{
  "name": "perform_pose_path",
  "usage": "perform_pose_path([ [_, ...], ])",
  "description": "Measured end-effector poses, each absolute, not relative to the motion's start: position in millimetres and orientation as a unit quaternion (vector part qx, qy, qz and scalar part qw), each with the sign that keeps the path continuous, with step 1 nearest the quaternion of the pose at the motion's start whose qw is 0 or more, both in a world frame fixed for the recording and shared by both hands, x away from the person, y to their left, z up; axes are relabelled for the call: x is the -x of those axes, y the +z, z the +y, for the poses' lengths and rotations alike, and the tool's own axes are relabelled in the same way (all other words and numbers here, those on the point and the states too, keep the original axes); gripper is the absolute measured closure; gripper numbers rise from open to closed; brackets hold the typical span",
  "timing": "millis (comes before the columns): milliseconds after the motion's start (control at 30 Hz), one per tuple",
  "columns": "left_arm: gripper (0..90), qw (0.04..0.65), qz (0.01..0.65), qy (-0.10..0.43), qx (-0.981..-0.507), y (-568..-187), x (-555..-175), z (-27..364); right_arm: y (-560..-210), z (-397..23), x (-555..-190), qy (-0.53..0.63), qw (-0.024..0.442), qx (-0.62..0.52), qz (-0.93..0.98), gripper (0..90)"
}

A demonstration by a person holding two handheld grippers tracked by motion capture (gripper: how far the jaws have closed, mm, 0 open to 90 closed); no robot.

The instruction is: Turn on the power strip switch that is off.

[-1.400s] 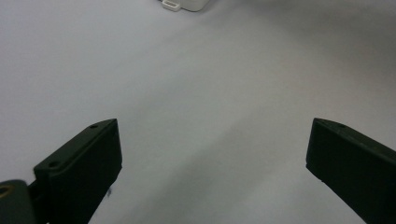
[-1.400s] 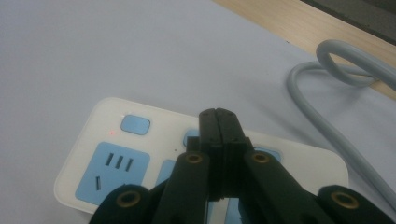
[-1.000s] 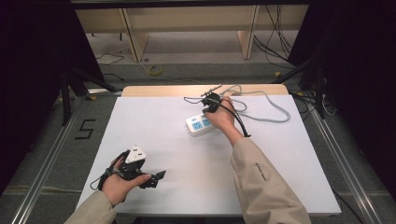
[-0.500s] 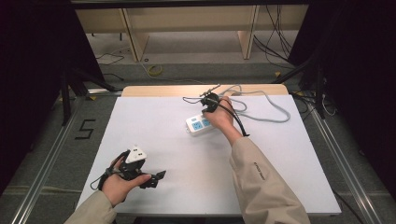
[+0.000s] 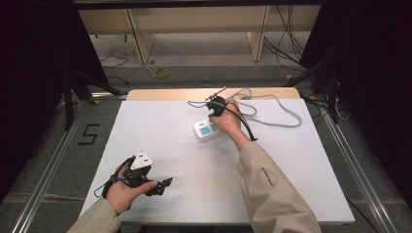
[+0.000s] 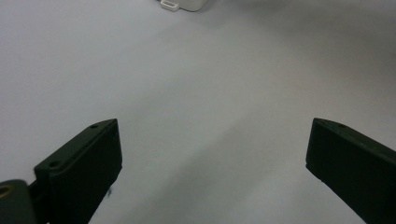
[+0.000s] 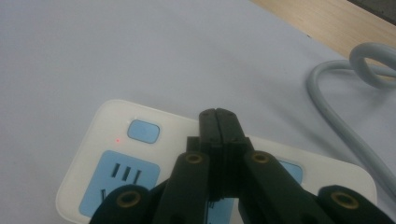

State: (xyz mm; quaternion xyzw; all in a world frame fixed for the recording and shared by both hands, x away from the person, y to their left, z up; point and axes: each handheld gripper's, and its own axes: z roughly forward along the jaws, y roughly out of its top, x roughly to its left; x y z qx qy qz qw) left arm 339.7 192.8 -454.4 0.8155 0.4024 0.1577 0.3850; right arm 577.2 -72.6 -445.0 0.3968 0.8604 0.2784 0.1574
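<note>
High view first: on the left, my left gripper (image 5: 163, 184) sits low over the near part of the white bench (image 5: 194, 160), lying on its side in the left hand (image 5: 121, 191), well apart from everything else. Left gripper view confirms it: the jaws are spread wide, nothing between them, just bare bench surface, with a corner of the white power strip (image 6: 183, 4) at the top edge, far off.

Moving to the middle, the power strip (image 5: 208, 130) lies flat on the bench towards the far side, blue socket panels facing up. Its grey cable (image 5: 277, 114) loops away to the right along the far edge.

Right gripper (image 5: 215, 104) now, held in the right hand (image 5: 228, 121) directly over the strip. Right gripper view: the jaws are pressed fully together, gripping nothing, tips (image 7: 218, 122) hovering over the strip's top face (image 7: 107, 121), just beside the small blue button (image 7: 143, 131). A tiny red light glows next to that button. Whether the tips actually touch the strip, I can't tell.
</note>
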Motion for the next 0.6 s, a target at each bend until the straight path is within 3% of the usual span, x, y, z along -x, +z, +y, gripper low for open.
perform_pose_path([
  [600, 3.4, 0.386, 0.402, 0.157, -0.816, -455.1, -340.0, 191.8, -445.7, -71.3, -577.1, 0.263, 0.161, -0.392, 0.867, 90.0],
])
